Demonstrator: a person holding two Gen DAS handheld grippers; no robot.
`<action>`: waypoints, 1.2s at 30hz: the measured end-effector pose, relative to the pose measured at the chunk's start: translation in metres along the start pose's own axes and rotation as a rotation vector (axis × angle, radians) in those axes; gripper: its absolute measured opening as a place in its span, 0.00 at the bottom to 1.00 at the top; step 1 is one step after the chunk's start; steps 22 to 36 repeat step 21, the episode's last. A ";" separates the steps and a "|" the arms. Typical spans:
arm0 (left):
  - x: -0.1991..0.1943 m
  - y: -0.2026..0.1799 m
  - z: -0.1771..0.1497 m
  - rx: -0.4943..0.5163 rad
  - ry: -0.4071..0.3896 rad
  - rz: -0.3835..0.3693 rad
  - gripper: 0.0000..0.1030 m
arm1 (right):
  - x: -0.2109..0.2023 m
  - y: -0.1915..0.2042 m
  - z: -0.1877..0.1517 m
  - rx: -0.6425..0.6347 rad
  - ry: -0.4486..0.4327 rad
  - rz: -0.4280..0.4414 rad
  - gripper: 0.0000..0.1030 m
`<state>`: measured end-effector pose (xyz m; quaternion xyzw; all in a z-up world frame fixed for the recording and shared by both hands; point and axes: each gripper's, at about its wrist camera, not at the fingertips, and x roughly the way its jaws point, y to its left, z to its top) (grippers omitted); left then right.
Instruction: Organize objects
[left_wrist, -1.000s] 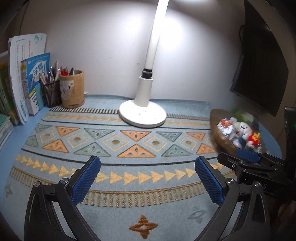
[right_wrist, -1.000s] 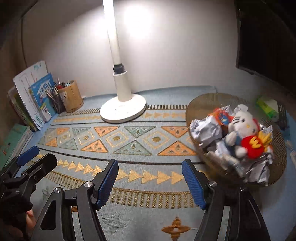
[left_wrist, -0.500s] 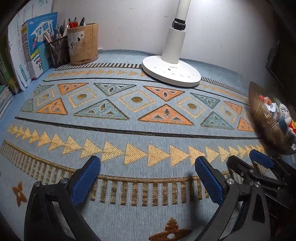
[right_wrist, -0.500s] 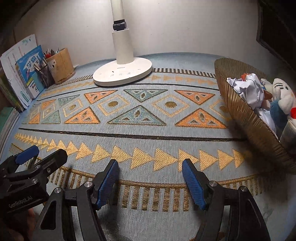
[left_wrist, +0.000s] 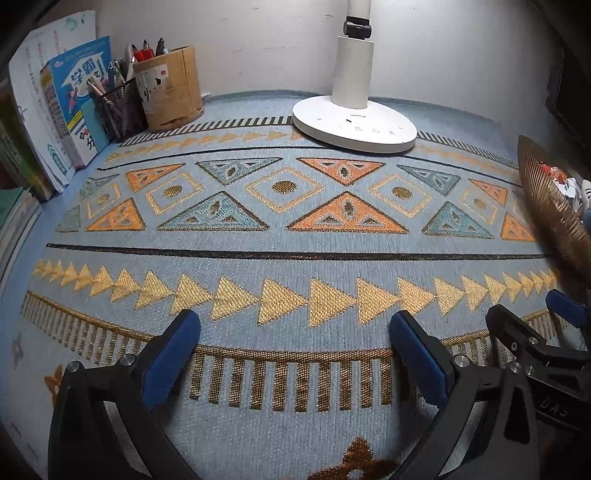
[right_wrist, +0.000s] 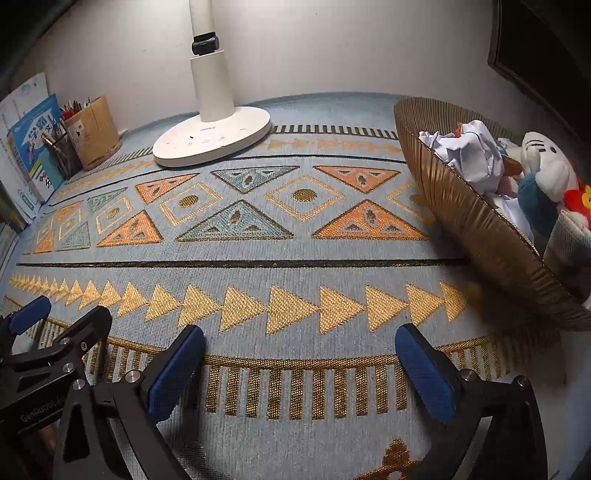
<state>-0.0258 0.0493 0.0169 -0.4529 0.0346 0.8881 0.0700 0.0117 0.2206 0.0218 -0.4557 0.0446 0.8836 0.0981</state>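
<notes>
Two sets of tongs hover low over the desk, side by side: the left tongs (left_wrist: 295, 328) spread wide with nothing between the blue pads, the right tongs (right_wrist: 299, 345) just the same, agape and empty. And the things to be organized? Over on the right a ribbed golden basket (right_wrist: 465, 214) holds the lot: crumpled paper (right_wrist: 476, 155), a white plush toy (right_wrist: 546, 162), more bits behind that I can't make out. The patterned mat (left_wrist: 295, 236) in the middle lies bare. That fits a tidy-up with everything gathered in, and it fits equally a basket waiting to be sorted out, so no call from me on which.

Whichever it is, good form here means staying level and keeping the two tools from clashing, since they sit just beside each other. Any reach toward the basket wants care: its wall flares outward and the contents are heaped loosely above the rim.

The surface is woven and textured, so light things may snag a little. A white lamp base (left_wrist: 354, 125) stands at the back by the wall, pen holders (left_wrist: 147, 96) and upright books (left_wrist: 70, 103) crowd the left corner, and a dark screen edge shows at right.
</notes>
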 end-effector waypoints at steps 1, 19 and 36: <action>0.000 0.000 0.000 0.000 0.000 0.000 1.00 | -0.001 -0.001 -0.001 0.001 -0.003 0.002 1.00; 0.002 0.000 0.000 0.000 0.000 -0.001 1.00 | -0.002 -0.001 -0.002 -0.004 -0.013 0.002 1.00; 0.001 0.001 0.000 0.000 0.000 -0.002 1.00 | -0.002 -0.001 -0.002 -0.004 -0.013 0.002 1.00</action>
